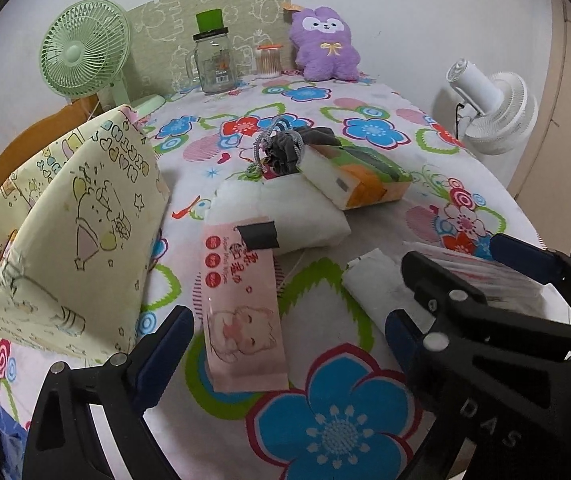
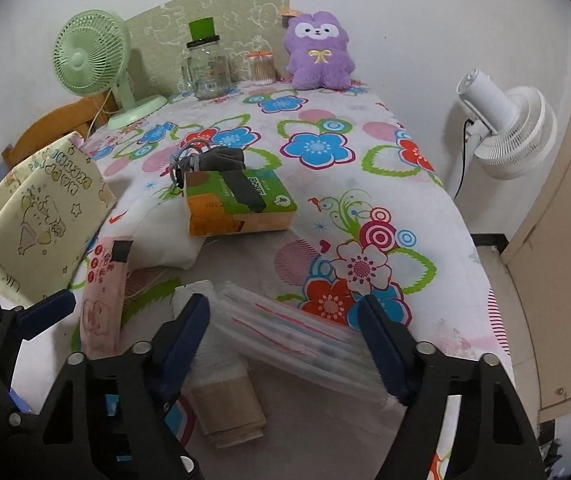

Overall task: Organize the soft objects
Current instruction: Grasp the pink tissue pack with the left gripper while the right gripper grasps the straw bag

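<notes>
On the flowered bed sheet (image 1: 337, 432) lie a pink wet-wipes pack (image 1: 241, 308), a white soft pack (image 1: 297, 212), an orange-green tissue pack (image 1: 361, 176) and a grey drawstring pouch (image 1: 289, 148). My left gripper (image 1: 289, 340) is open, its fingers either side of the pink pack's near end. My right gripper (image 2: 285, 344) is open around a clear plastic pack with red lines (image 2: 297, 336), which lies on a white folded pack (image 2: 221, 364); whether the fingers touch it I cannot tell. The right gripper also shows in the left wrist view (image 1: 445, 276). A purple plush (image 2: 319, 52) sits at the far end.
A yellow cartoon-print cloth bag (image 1: 73, 232) stands open at the left. A green desk fan (image 1: 85, 52), a glass jar (image 1: 213, 64) and a cotton-swab tub (image 1: 268, 60) stand at the far end. A white floor fan (image 2: 513, 132) stands beside the bed on the right.
</notes>
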